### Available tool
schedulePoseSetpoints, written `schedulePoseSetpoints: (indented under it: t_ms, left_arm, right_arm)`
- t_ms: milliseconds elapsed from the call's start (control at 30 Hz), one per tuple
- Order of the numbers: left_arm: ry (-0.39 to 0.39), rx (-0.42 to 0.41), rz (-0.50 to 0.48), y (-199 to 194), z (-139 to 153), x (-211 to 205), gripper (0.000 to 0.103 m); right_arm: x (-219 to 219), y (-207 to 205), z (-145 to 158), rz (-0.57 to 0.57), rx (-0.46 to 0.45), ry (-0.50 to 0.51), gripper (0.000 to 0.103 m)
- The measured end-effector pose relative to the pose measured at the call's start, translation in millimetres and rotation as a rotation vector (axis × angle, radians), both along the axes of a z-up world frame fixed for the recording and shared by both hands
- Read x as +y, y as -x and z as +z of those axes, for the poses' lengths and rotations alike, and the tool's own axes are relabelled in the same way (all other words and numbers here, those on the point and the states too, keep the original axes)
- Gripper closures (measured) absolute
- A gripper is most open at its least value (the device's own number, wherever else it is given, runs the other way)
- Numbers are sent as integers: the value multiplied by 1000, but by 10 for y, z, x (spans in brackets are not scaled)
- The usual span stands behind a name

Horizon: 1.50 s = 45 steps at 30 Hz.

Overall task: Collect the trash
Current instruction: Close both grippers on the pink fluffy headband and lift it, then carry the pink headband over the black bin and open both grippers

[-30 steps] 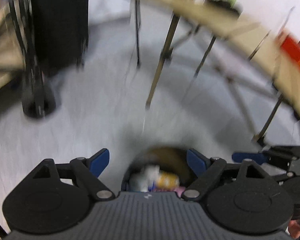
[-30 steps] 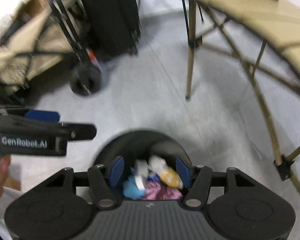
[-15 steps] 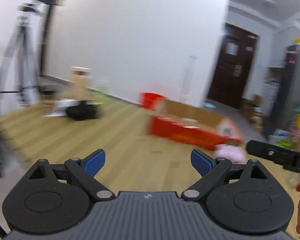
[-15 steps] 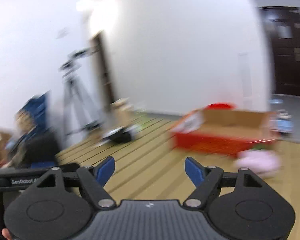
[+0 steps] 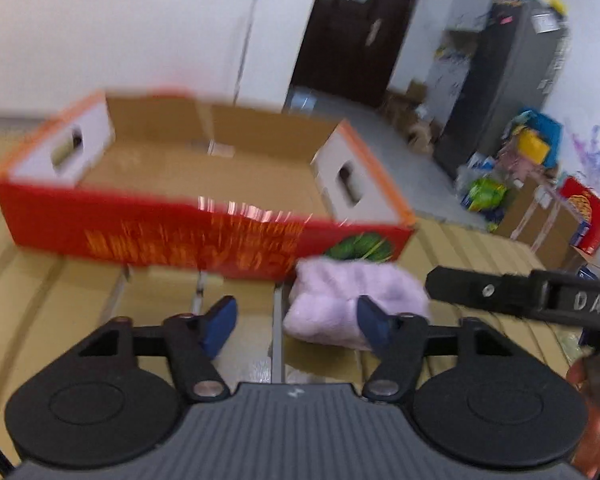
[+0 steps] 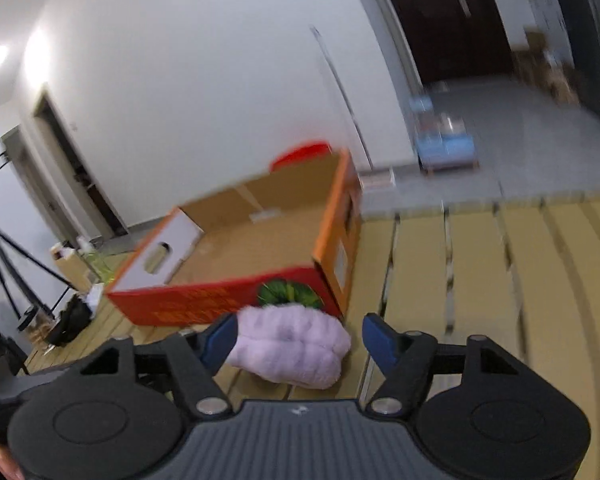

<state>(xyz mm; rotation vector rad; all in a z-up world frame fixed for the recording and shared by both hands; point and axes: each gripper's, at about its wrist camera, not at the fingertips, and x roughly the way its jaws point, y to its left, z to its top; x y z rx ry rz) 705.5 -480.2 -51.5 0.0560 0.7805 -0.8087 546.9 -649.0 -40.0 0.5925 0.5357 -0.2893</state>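
Left wrist view: left tool (image 5: 296,320) half open, jaws just been closing, nothing gripped. Pink bundle (image 5: 352,300) lies on the desk (image 5: 52,312), touching the red box (image 5: 204,236). Right tool's arm reads "DAS", cut off; box print blurred.

Right wrist view: right tool (image 6: 300,340) half open, also just closing, empty, bundle (image 6: 296,352) ahead. Best straddle the bundle low, then squeeze.

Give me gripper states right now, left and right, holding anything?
Left gripper: open, jaws just closing partway, nothing gripped; pink fluffy bundle lies beyond the fingers.
Right gripper: open, also just narrowed, empty.
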Motion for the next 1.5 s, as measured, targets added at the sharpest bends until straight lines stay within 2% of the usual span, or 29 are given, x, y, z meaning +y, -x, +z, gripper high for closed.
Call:
schedulePoseSetpoints:
  t_ms: [33, 67, 100, 133, 200, 433, 567, 733, 900, 1000, 1100, 1233, 1400, 1500]
  left_arm:
    - [7, 36, 2, -57, -75, -30, 63]
    - [18, 65, -7, -75, -124, -1, 85]
    - [33, 83, -28, -84, -171, 7, 88]
    - [39, 60, -32, -55, -182, 5, 88]
    - [35, 26, -57, -26, -187, -22, 91]
    - [24, -16, -81, 69, -56, 22, 93]
    - [40, -77, -75, 256, 248, 275, 93]
    - [76, -178, -24, 586, 772, 1110, 93]
    - [70, -230, 137, 955, 1132, 2371, 93]
    - [36, -228, 251, 1240, 1170, 3189, 93]
    - [11, -219, 349, 1563, 1020, 3940, 94]
    - [-2, -116, 480, 1898, 622, 4794, 93]
    - [-1, 64, 561, 2088, -67, 5326, 94]
    - [-29, 208, 587, 2093, -555, 5428, 94]
  right_arm:
    - [28, -31, -115, -13, 11, -38, 45]
    - [31, -91, -222, -16, 20, -73, 53]
    - [42, -122, -325, -22, 34, -110, 67]
    - [25, -132, -386, -22, 33, -134, 74]
    - [30, -148, -462, -32, 11, -135, 79]
    - [128, -99, -352, -18, 9, -81, 84]
    - [261, -22, -103, 27, -11, -58, 84]
    - [764, 32, 368, 148, -84, -47, 84]
    - [1779, -156, 775, 362, -126, -35, 84]
    - [2578, -289, 841, 517, -114, -32, 84]
    - [3366, -325, 805, 657, -84, -22, 84]
    - [4360, -320, 560, 828, 4, -6, 84]
    - [5276, -199, -38, 953, 159, 87, 84]
    - [5467, -149, -533, 981, 283, 81, 84]
